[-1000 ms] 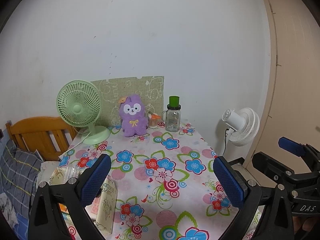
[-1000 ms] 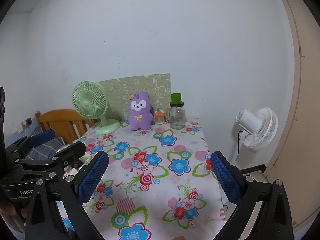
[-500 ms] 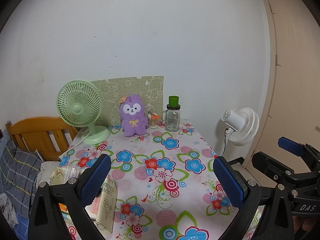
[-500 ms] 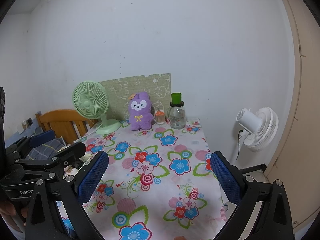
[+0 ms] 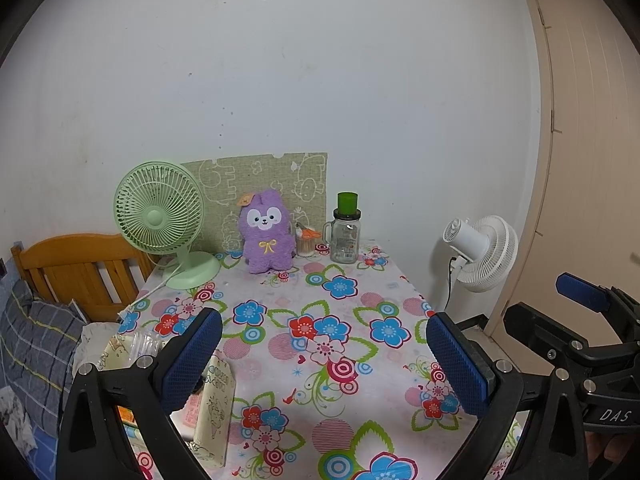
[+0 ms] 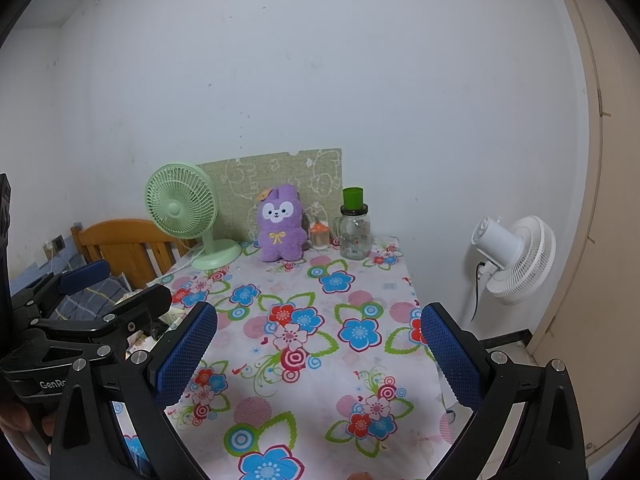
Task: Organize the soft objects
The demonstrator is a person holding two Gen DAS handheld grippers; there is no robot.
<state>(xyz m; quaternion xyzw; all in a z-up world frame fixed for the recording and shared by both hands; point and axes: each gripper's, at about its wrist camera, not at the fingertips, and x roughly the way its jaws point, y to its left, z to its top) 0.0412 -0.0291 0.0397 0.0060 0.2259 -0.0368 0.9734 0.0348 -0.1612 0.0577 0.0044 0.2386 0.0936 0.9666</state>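
1. The plush (image 5: 267,236), a purple rabbit-like toy, sat upright far ahead of both grippers, at the far edge of the table (image 5: 344,364) against a green board (image 5: 264,184) leaning on the wall. It appeared to be the only soft thing on the tabletop.
2. To the plush's right, just beside it, stood a small cup (image 5: 306,242) with an orange item, then a glass jar (image 5: 346,236) with a green cap. To its left stood a green fan (image 5: 160,216), its base near the toy and its cord trailing off the table edge.
3. The left gripper (image 5: 324,364) hung over the near end of the table with its jaws spread wide and nothing between them. The right gripper (image 6: 318,354) was likewise wide open and empty, at about the same remove from the plush.
4. Below the left gripper's left finger lay a clutter of packets (image 5: 212,400) at the table's edge.
5. Risk, reach: a long forward travel remained; a finger swung wide to the right of the plush would likely strike the cup or jar, and the glass could tip or roll off.
6. Risk, grasp: the pile is soft and compressible, so a shallow pinch on an ear or fur might slip. A grip across the body would probably hold better.
7. Risk, left side: a sweep toward the fan could snag its cord or nudge its base.
8. Risk, crowding: the two grippers were held close side by side, so converging on one toy could make them collide.
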